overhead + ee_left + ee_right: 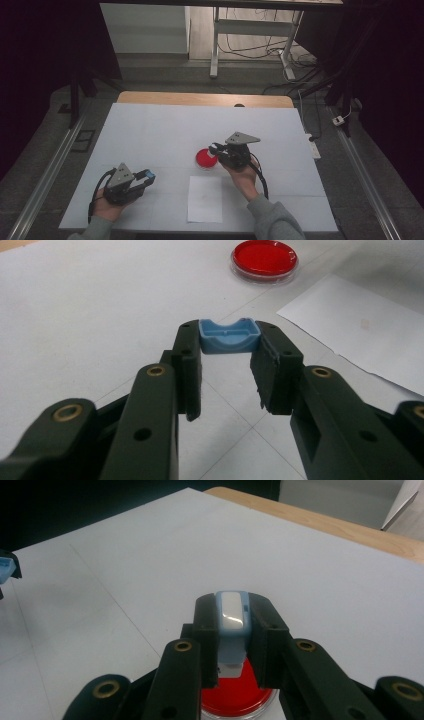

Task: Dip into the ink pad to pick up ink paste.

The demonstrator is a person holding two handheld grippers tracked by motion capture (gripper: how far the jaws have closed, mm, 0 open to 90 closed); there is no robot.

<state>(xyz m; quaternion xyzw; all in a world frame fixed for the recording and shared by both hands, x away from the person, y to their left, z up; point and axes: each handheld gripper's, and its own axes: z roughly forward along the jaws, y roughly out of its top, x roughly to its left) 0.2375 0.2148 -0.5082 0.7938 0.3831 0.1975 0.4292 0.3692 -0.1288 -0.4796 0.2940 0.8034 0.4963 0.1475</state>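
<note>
Red fills the shallow, clear-walled round dish [205, 159], which sits on the white tabletop [150, 135] near its centre; whether the red is a liquid or a solid layer cannot be told. Directly over the dish, at its 3 o'clock edge in the high view, the right gripper [218, 148] is held; in the right gripper view its jaws are clamped on a small pale blue and white device [231, 625], with the red dish seen just beneath it. A white sheet of paper [205, 198] lies just beside the dish at 6 o'clock. Well apart, toward 8 o'clock, the left gripper [148, 176] is held low over the tabletop, its jaws closed on a small light blue open-topped holder [229, 336], pinched at both ends; nothing is seen inside it.
</note>
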